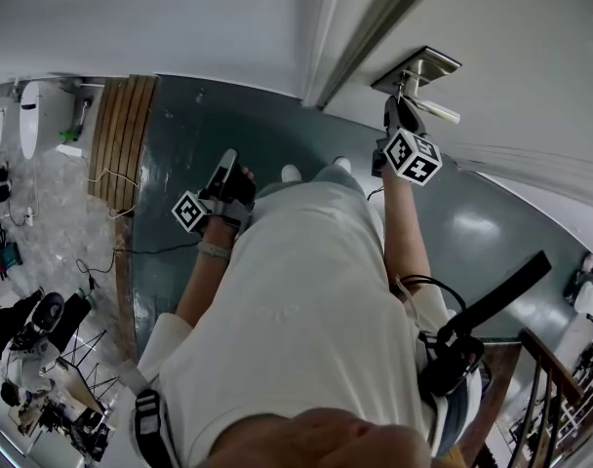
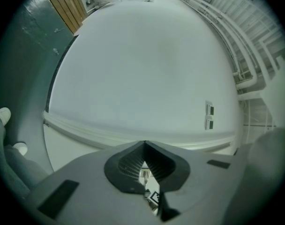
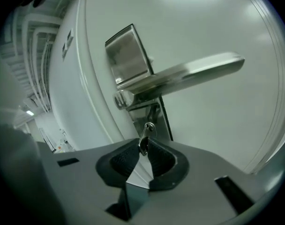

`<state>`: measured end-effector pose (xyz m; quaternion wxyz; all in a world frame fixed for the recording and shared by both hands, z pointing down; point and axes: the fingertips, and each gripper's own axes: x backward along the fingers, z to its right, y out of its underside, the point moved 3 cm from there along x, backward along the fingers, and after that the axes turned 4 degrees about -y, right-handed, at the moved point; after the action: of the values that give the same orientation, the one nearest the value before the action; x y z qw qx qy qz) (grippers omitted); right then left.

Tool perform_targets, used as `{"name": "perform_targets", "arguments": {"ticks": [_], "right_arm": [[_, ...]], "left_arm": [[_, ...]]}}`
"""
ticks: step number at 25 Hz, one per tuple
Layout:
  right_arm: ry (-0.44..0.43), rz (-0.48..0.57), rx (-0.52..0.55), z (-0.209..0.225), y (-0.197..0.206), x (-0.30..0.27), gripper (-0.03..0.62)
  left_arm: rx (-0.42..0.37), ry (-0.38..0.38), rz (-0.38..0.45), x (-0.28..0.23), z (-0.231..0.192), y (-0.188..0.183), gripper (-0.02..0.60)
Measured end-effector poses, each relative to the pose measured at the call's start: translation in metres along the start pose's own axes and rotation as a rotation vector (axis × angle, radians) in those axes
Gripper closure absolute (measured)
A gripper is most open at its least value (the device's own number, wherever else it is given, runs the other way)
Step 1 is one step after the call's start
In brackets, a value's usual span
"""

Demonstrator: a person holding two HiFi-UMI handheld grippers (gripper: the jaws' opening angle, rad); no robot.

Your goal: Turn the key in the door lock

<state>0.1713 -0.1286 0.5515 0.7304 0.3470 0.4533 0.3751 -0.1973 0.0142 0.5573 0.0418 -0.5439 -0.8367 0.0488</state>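
A small metal key (image 3: 144, 136) sticks out of the lock below the silver door handle (image 3: 189, 73) and its steel plate (image 3: 128, 54). My right gripper (image 3: 143, 146) is shut on the key's head, which sits pinched between the two dark jaw tips. In the head view the right gripper (image 1: 402, 107) reaches up to the handle (image 1: 436, 109) on the white door (image 1: 531, 57). My left gripper (image 1: 227, 159) hangs lower at the left, away from the door. In its own view the left gripper (image 2: 145, 144) is shut on nothing and faces a bare white wall (image 2: 147, 69).
The door frame (image 1: 360, 37) runs beside the lock. The floor (image 1: 179, 144) is dark teal, with a wooden strip (image 1: 121, 125) and cluttered gear at the far left. A stair railing (image 1: 555, 378) stands at the lower right. The person's shoes (image 1: 291, 173) are close to the door.
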Motion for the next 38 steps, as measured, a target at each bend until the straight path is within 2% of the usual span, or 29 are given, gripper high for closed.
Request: {"name": "perform_targets", "arguments": {"ticks": [5,19,23,26,34,36,38], "right_arm": [[-0.050,0.021,-0.194,0.003,0.001,0.001,0.530],[-0.290,0.096,-0.924,0.007,0.006,0.002,0.523],[-0.322,0.109,-1.018,0.007,0.009,0.003,0.522],[-0.364,0.140,-1.149,0.010,0.013,0.003,0.519],[-0.417,0.178,-1.279,0.009,0.017,0.003,0.514],[-0.434,0.194,-1.254,0.009,0.016,0.003,0.514],[-0.452,0.191,-1.184,0.009,0.015,0.003,0.513]], "left_arm": [[0.002,-0.001,0.004,0.001,0.000,-0.001,0.574],[0.001,-0.007,0.006,0.002,-0.001,-0.001,0.574],[0.002,-0.008,0.001,0.001,-0.001,-0.001,0.574],[0.001,-0.009,0.000,0.001,-0.002,0.000,0.574],[0.001,-0.016,0.000,0.002,-0.001,0.000,0.574],[-0.003,-0.018,-0.006,0.001,-0.001,0.000,0.574],[0.002,-0.018,-0.006,0.001,-0.002,0.001,0.574]]}}
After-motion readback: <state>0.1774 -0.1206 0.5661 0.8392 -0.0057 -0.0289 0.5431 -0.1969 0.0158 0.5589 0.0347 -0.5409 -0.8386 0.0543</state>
